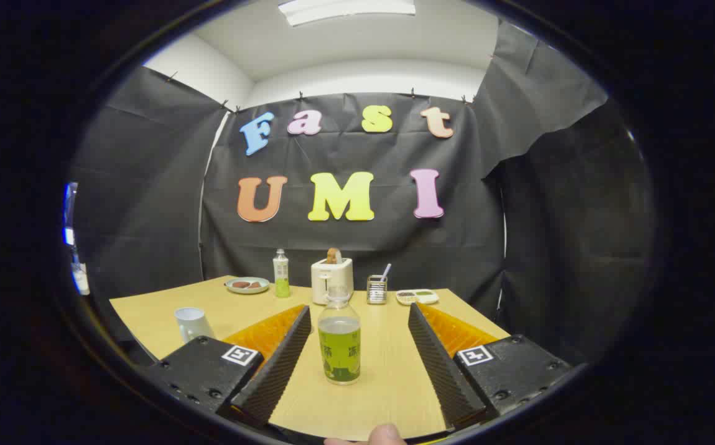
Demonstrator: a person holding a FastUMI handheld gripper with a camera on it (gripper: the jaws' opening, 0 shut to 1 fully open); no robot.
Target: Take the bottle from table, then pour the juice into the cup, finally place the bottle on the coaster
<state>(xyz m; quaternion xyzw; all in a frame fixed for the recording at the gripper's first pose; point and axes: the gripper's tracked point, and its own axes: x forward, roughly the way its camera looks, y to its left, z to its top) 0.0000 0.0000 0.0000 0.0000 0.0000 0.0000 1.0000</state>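
Note:
A clear bottle (pixel 339 337) of green juice stands upright on the wooden table (pixel 388 383), between my two fingers and closer to the left one. My gripper (pixel 360 309) is open, with neither finger touching the bottle. A white cup (pixel 191 323) stands on the table to the left, beyond my left finger. No cap shows on the bottle's neck.
Along the back of the table stand a plate with food (pixel 247 285), a second bottle with green liquid (pixel 281 274), a white toaster with bread (pixel 332 277), a small holder with a straw (pixel 377 288) and a shallow tray (pixel 417 296). A fingertip (pixel 385 434) shows below.

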